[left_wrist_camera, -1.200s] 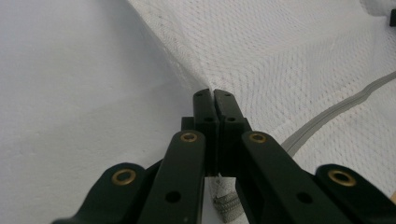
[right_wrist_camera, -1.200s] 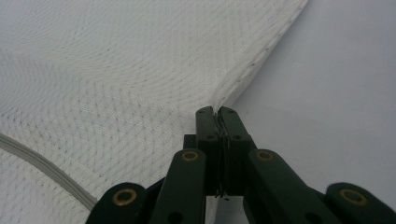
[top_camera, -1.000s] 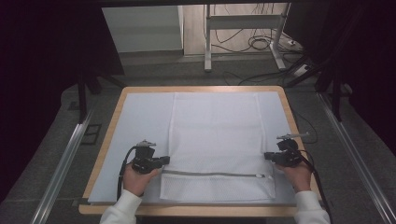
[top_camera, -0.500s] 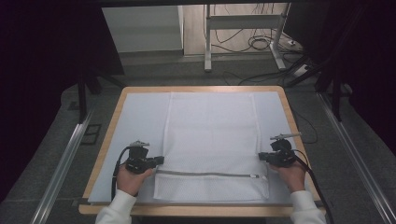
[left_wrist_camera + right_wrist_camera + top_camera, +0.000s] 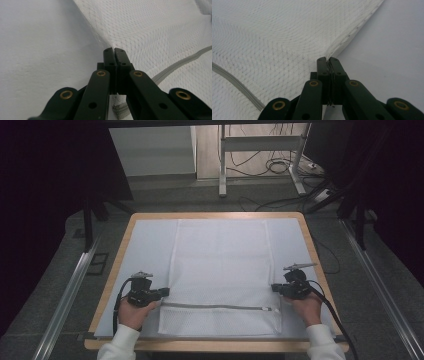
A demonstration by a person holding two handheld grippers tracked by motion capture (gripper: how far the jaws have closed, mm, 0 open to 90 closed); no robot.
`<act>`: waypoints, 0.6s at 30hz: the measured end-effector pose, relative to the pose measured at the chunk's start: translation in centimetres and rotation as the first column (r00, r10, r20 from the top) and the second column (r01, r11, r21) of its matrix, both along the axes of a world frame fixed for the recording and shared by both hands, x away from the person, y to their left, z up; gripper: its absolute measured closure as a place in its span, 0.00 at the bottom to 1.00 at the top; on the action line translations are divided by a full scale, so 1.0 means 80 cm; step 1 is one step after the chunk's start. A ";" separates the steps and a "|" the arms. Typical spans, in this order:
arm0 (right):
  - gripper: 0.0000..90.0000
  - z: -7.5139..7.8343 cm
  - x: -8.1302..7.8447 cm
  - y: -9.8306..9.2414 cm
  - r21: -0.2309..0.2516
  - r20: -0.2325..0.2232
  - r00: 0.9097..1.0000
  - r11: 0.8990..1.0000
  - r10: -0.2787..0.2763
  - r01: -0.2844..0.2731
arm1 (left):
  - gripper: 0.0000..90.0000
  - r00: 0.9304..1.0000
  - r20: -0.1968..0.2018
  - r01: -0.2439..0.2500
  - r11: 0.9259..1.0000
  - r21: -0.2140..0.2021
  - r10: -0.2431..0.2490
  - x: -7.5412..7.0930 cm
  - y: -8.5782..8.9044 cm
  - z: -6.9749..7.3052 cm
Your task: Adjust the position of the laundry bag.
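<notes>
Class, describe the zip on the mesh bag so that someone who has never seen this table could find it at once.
Start at the wooden-edged table under its pale cover, then the white mesh bag flat in its middle. Near the bag's front edge, a grey zip runs across between the left gripper and right gripper. It is the one smooth grey line on netted white cloth.

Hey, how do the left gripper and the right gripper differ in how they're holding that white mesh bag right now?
The left gripper pinches the mesh bag's left edge; the right gripper pinches its right edge. In the high view the left gripper sits slightly nearer the person and closer to the zipper than the right gripper. Shared: both are shut on the bag's side seam, just above the zipper, jaws pointing inward.
</notes>
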State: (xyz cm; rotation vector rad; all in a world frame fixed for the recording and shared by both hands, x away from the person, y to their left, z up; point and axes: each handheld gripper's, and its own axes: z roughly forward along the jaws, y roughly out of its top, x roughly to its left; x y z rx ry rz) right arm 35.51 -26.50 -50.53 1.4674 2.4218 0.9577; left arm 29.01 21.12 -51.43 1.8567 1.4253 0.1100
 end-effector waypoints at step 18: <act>0.97 -0.005 -0.001 0.014 0.024 0.002 1.000 0.999 0.021 -0.021 | 0.99 1.000 -0.009 -0.019 1.000 -0.003 0.019 -0.001 0.019 -0.004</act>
